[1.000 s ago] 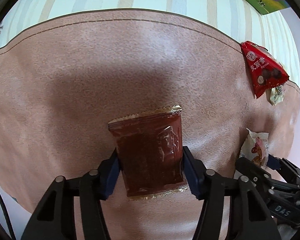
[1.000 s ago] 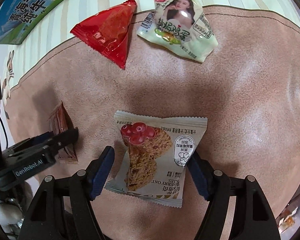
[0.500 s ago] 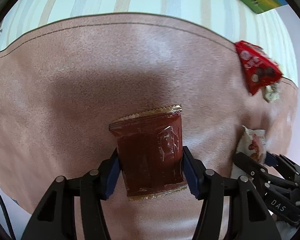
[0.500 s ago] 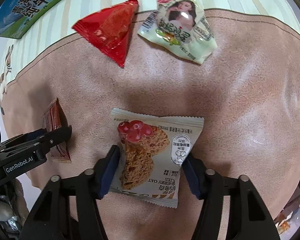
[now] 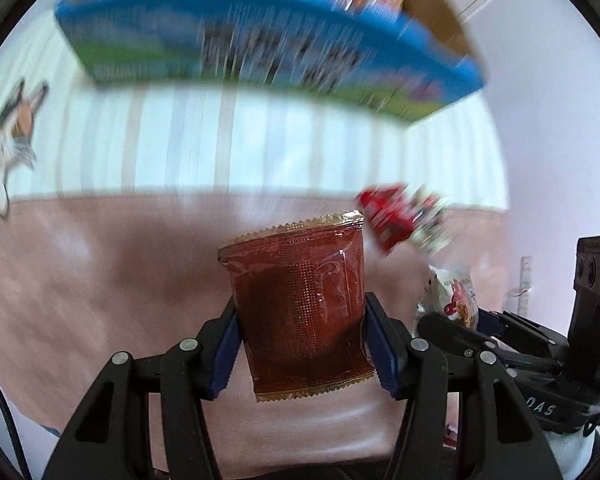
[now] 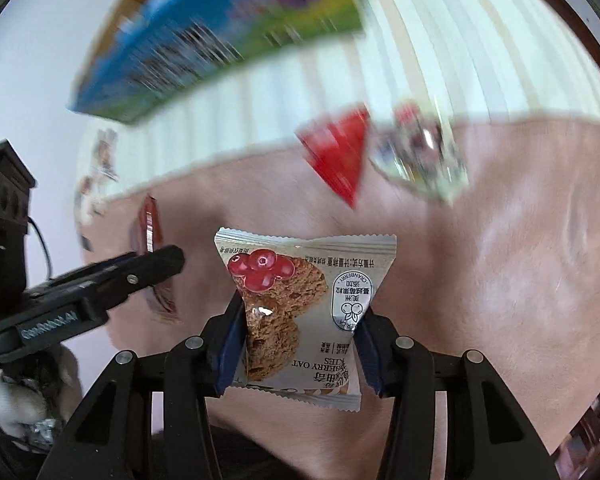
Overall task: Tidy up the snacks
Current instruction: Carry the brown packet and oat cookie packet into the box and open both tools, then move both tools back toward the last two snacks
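While the left wrist view smeared with motion, the left gripper pinched a dark red snack packet by its two side edges, blue pads hard against the foil, packet upright and clear of the pink mat. At one o'clock from it lay a red triangular packet on the mat, touching a pale crumpled one, too blurred to read. At three o'clock sat the right gripper's black body. Up at twelve o'clock stood the blue carton, snacks showing over its rim, probably the drop spot. Risk, my guess: slick foil held only at the edges could slide out on a fast swing.

Over in the right wrist view, the right gripper was closing on a cranberry oat cookie packet, wrapper already buckled between the pads. Packet looked lifted off the mat. At nine o'clock the left gripper's finger poked in, close. The carton sat at eleven o'clock. Likely trouble: more squeeze could crack the cookie, and both grippers heading for one carton might clip each other or snag its rim.
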A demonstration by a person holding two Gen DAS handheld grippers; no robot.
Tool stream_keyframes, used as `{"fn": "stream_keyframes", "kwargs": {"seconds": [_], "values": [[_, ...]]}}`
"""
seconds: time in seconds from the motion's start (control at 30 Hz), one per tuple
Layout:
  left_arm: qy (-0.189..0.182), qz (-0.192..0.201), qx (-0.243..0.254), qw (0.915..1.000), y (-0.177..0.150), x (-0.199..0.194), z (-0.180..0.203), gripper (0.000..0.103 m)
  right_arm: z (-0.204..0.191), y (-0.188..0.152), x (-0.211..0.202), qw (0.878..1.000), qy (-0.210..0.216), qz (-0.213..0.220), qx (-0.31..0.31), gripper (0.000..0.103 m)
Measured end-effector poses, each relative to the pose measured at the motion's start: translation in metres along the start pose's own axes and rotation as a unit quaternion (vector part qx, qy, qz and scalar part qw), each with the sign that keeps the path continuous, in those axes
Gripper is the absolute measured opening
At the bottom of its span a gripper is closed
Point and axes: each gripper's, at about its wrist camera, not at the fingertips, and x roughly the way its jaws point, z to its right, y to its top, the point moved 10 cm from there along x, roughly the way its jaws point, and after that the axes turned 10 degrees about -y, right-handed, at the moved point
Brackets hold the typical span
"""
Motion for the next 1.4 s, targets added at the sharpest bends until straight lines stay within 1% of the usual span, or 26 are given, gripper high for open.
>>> {"fn": "stream_keyframes", "kwargs": {"seconds": [0.07, 0.1, 0.13, 0.2, 0.23, 0.27, 0.33, 0.37, 0.4, 0.43, 0.53, 0.6, 0.67, 0.73, 0.77, 0.83, 0.87, 0.9, 0.93, 0.97, 1.0, 1.17, 1.27, 1.4], "values": [[-0.012, 0.023, 0.013, 0.9996, 0.022, -0.026, 0.014, 0.054, -0.012, 0.017, -0.028, 1.0, 0.015, 0.026, -0.005, 0.052], [-0.015, 0.035, 0.019, 0.9991, 0.033, -0.037, 0.02, 0.054, -0.019, 0.032, -0.047, 0.999, 0.024, 0.046, -0.009, 0.052], [-0.019, 0.043, 0.023, 0.9986, 0.042, -0.045, 0.024, 0.054, -0.024, 0.043, -0.061, 0.998, 0.029, 0.057, -0.011, 0.052], [-0.024, 0.068, 0.037, 0.9967, 0.071, -0.071, 0.036, 0.055, -0.034, 0.07, -0.092, 0.995, 0.044, 0.084, -0.02, 0.052], [-0.021, 0.076, 0.042, 0.996, 0.08, -0.078, 0.038, 0.055, -0.041, 0.08, -0.103, 0.994, 0.049, 0.097, -0.023, 0.052], [-0.015, 0.087, 0.051, 0.9948, 0.096, -0.088, 0.041, 0.055, -0.046, 0.096, -0.115, 0.992, 0.051, 0.113, -0.028, 0.052], [0.006, 0.102, 0.064, 0.9927, 0.126, -0.102, 0.04, 0.055, -0.054, 0.132, -0.137, 0.988, 0.036, 0.145, -0.046, 0.052], [0.016, 0.108, 0.069, 0.9917, 0.138, -0.107, 0.037, 0.055, -0.055, 0.144, -0.145, 0.986, 0.033, 0.154, -0.05, 0.052], [0.024, 0.108, 0.073, 0.9912, 0.146, -0.109, 0.035, 0.055, -0.057, 0.164, -0.151, 0.984, 0.024, 0.167, -0.056, 0.052], [0.041, 0.107, 0.076, 0.9905, 0.16, -0.11, 0.03, 0.055, -0.059, 0.175, -0.153, 0.983, 0.015, 0.172, -0.059, 0.052], [0.071, 0.098, 0.077, 0.9897, 0.185, -0.106, 0.015, 0.055, -0.062, 0.219, -0.156, 0.982, -0.003, 0.18, -0.066, 0.052], [0.082, 0.086, 0.072, 0.9904, 0.198, -0.1, 0.002, 0.055, -0.064, 0.247, -0.147, 0.982, -0.009, 0.176, -0.067, 0.052], [0.096, 0.073, 0.068, 0.9903, 0.206, -0.091, -0.009, 0.055, -0.066, 0.268, -0.138, 0.983, -0.017, 0.17, -0.072, 0.052], [0.106, 0.064, 0.056, 0.9907, 0.209, -0.081, -0.019, 0.055, -0.069, 0.29, -0.126, 0.984, -0.025, 0.159, -0.076, 0.053], [0.111, 0.055, 0.047, 0.9912, 0.211, -0.075, -0.027, 0.055, -0.068, 0.296, -0.121, 0.985, -0.026, 0.156, -0.074, 0.053], [0.113, 0.048, 0.037, 0.9918, 0.215, -0.066, -0.036, 0.055, -0.066, 0.311, -0.103, 0.988, -0.034, 0.136, -0.067, 0.069], [0.115, 0.044, 0.03, 0.992, 0.216, -0.061, -0.042, 0.056, -0.064, 0.315, -0.095, 0.99, -0.038, 0.124, -0.062, 0.088], [0.113, 0.044, 0.025, 0.9923, 0.219, -0.059, -0.045, 0.058, -0.062, 0.32, -0.087, 0.991, -0.041, 0.114, -0.058, 0.097], [0.111, 0.045, 0.022, 0.9926, 0.221, -0.057, -0.048, 0.061, -0.06, 0.323, -0.082, 0.991, -0.046, 0.111, -0.055, 0.097], [0.112, 0.046, 0.02, 0.9924, 0.223, -0.055, -0.049, 0.072, -0.058, 0.325, -0.077, 0.991, -0.053, 0.109, -0.055, 0.097], [0.116, 0.049, 0.021, 0.9918, 0.224, -0.054, -0.051, 0.076, -0.056, 0.327, -0.073, 0.991, -0.063, 0.107, -0.056, 0.097], [0.118, 0.057, 0.023, 0.9911, 0.223, -0.053, -0.049, 0.076, -0.048, 0.325, -0.066, 0.989, -0.08, 0.108, -0.062, 0.097], [0.119, 0.065, 0.024, 0.9905, 0.224, -0.058, -0.044, 0.076, -0.042, 0.32, -0.071, 0.988, -0.089, 0.111, -0.064, 0.097], [0.116, 0.081, 0.027, 0.9896, 0.219, -0.065, -0.032, 0.076, -0.035, 0.312, -0.086, 0.984, -0.105, 0.129, -0.066, 0.097]]}}
